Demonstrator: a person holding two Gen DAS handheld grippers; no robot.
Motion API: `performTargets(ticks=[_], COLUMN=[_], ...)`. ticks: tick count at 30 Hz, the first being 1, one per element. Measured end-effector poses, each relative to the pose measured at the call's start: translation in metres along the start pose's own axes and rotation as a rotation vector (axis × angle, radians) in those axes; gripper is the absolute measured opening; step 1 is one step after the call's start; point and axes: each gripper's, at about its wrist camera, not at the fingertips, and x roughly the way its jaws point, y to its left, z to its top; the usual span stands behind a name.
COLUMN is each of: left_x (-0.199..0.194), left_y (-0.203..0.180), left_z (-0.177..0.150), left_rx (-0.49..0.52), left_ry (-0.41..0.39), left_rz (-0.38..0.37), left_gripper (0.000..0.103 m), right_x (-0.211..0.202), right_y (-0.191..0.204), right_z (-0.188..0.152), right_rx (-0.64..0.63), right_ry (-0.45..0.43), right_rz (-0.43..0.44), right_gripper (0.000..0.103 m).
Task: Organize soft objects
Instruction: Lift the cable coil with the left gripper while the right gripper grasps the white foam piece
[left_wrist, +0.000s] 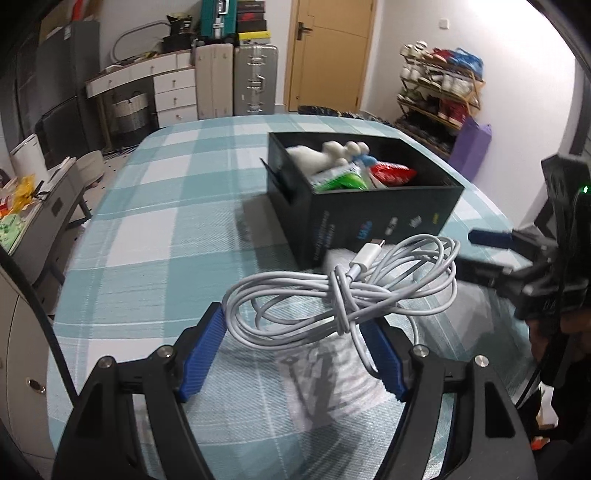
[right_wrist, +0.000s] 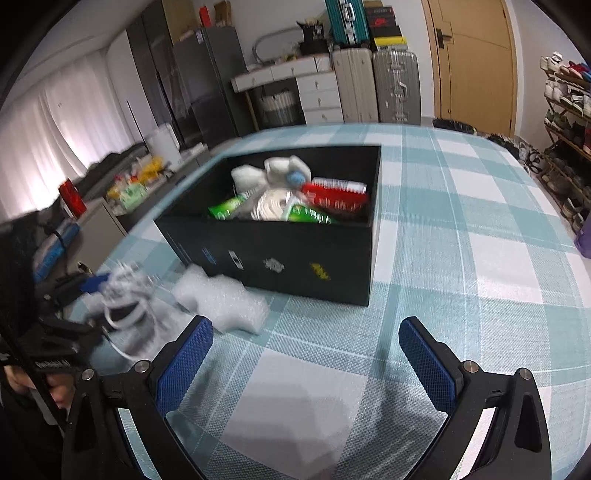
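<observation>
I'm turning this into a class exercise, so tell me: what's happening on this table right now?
A person is tidying soft items into a black box on a checked tablecloth. The left hand-held gripper grips a bundled white cable, lifted just short of the box. The right hand-held gripper is open and holds nothing. A piece of bubble wrap lies outside against the box, which already holds a plush toy and snack packets.
</observation>
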Motion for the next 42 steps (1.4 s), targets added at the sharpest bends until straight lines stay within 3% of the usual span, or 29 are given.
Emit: performTargets(ticks=[5,21,23,31,42], left_x=[-0.003,-0.006,-0.007,-0.008,-0.011], left_y=[0.007,0.023,0.023,0.025,0.019], left_z=[0.0,0.004,0.004,0.004,0.009], left_rx=[-0.022,-0.069,-0.07,-0.074,-0.059], left_ry=[-0.011,-0.034,-0.036,-0.038,-0.054], left_rz=[0.012,0.028,0.031,0.031,0.03], left_gripper=[0.074,0.074,0.074,0.074,0.074], right_x=[0.014,0.043,0.046,0.05,0.017], right_y=[0.015,0.06,0.062,0.067,0.055], right_z=[0.0,0.008,0.009,0.009,-0.002], right_rx=[-0.034,-0.135,-0.142,-0.161,-0.191], right_ry=[0.057,0.092,0.097,0.1,0.018], right_rz=[-0.001,-0.001,0.002,0.003,0.013], right_gripper=[0.102,0.1,0.096,0.057,0.055])
